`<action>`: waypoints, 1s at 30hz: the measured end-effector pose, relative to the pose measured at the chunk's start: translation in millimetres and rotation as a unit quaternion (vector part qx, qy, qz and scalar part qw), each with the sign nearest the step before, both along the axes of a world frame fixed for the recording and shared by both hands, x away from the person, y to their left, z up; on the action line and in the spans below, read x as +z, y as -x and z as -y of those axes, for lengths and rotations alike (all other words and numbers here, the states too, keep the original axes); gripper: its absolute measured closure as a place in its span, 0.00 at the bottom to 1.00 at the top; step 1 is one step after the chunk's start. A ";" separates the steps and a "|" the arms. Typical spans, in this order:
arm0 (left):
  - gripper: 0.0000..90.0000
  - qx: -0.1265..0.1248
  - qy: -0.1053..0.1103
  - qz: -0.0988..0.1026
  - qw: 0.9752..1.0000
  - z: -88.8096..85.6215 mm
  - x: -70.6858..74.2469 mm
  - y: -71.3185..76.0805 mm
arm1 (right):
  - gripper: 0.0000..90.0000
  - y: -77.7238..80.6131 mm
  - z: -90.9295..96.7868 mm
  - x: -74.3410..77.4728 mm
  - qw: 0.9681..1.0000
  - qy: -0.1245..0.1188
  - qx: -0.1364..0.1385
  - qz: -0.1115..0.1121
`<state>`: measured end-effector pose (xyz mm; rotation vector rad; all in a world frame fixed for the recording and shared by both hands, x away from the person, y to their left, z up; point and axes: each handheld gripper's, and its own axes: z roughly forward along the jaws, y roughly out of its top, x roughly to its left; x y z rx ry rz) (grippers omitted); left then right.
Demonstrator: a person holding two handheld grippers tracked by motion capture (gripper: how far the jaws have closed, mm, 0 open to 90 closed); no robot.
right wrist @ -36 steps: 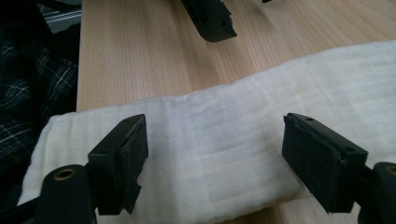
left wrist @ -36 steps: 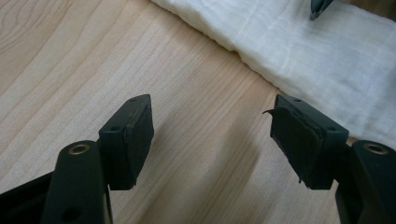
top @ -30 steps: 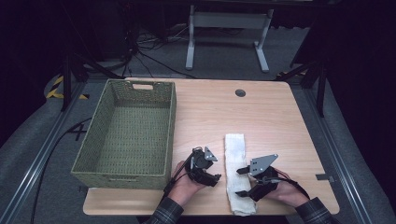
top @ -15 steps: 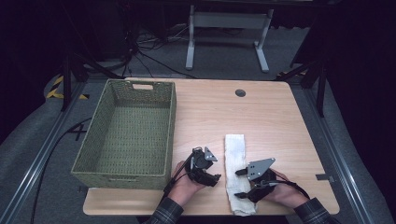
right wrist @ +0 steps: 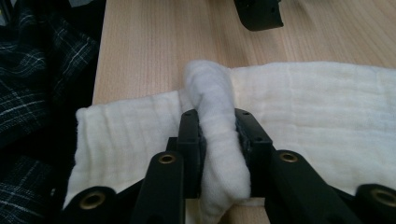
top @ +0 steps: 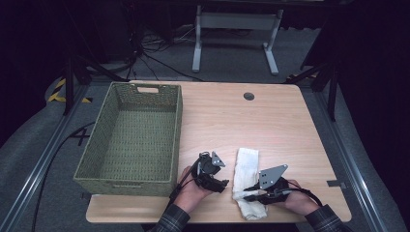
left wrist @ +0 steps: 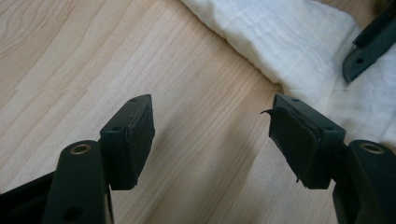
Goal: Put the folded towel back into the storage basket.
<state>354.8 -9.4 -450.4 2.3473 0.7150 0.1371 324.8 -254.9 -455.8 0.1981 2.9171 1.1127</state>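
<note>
Since the earlier high-view frames the right gripper [top: 247, 192] has tipped lower toward the white towel [top: 246, 166], and its jaws have just been closing, with cloth between them. Neither hand has travelled across the table; the left gripper [top: 218, 182] sits where it was.

Seen from the right gripper view, the two black jaws of the right gripper [right wrist: 218, 140] stand close together and pinch a raised fold of the towel [right wrist: 308, 107] between their pads; the fold bulges up and out past the jaw tips, while the rest of the cloth lies flat on either side. A plaid sleeve [right wrist: 32, 74] shows at the left edge of that view.

The left gripper [left wrist: 210, 135] holds its jaws well apart over bare wood, clamped on nothing. In the left gripper view the towel's [left wrist: 289, 42] edge lies just beyond the right-hand jaw, and a tip of the other gripper rests on the cloth at the upper right.

On the wooden table [top: 270, 121], the towel lies as a long folded strip near the front edge, running away from the person, between the two hands. The green woven basket [top: 104, 145] stands on the left part of the table, well apart from the towel, just left of the left gripper.
</note>
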 end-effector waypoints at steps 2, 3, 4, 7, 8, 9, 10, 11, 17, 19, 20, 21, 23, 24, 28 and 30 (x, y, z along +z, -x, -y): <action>0.35 0.000 0.002 0.003 1.000 1.4 1.7 -1.4 | 0.86 -1.0 0.5 0.0 1.000 0.001 0.002 -0.002; 0.35 -0.006 0.006 0.006 1.000 3.2 3.0 -3.5 | 0.86 -1.0 0.5 0.0 1.000 0.001 0.002 -0.002; 0.35 -0.006 0.006 0.006 1.000 3.2 3.0 -3.5 | 0.86 -1.1 0.5 0.0 1.000 0.001 0.003 -0.002; 0.35 -0.015 0.009 0.003 1.000 7.8 6.3 -6.9 | 0.86 -1.1 0.5 0.1 1.000 0.000 0.005 -0.005; 0.35 -0.017 0.011 0.006 1.000 9.1 7.2 -8.2 | 0.86 -1.2 0.4 0.1 1.000 0.000 0.006 -0.005; 0.35 -0.021 0.010 0.007 1.000 11.2 9.5 -10.5 | 0.86 -1.2 0.4 0.1 1.000 0.000 0.006 -0.005; 0.35 -0.024 0.013 0.008 1.000 13.0 11.2 -12.2 | 0.86 -1.2 0.4 0.1 1.000 0.001 0.006 -0.005; 0.35 -0.030 0.017 0.014 0.999 16.4 14.3 -15.8 | 0.86 -1.3 0.3 0.2 1.000 0.001 0.007 -0.005; 0.33 -0.056 0.026 0.025 0.998 27.9 21.9 -28.2 | 0.86 -0.8 0.1 0.3 1.000 0.001 0.004 -0.007; 0.33 -0.073 0.021 0.021 0.997 32.7 24.8 -34.9 | 0.86 -0.6 0.0 0.4 1.000 0.001 0.003 -0.008; 0.33 -0.077 0.016 0.020 0.997 34.6 26.0 -37.0 | 0.86 -0.6 0.0 0.4 1.000 0.001 0.003 -0.008; 0.32 -0.086 0.024 0.028 0.996 40.6 27.4 -43.2 | 0.86 -1.5 0.3 0.3 1.000 0.002 0.006 -0.006; 0.32 -0.093 0.025 0.034 0.995 46.8 28.5 -48.9 | 0.86 -1.5 0.3 0.3 1.000 0.002 0.006 -0.006; 0.32 -0.093 0.025 0.034 0.995 46.8 28.5 -48.9 | 0.86 -1.5 0.3 0.3 1.000 0.002 0.006 -0.006; 0.32 -0.109 0.025 0.040 0.993 60.4 28.5 -64.2 | 0.86 -1.8 0.3 0.3 1.000 0.002 0.006 -0.007; 0.32 -0.114 0.027 0.042 0.992 63.7 26.9 -68.0 | 0.86 -2.0 0.3 0.3 1.000 0.001 0.006 -0.008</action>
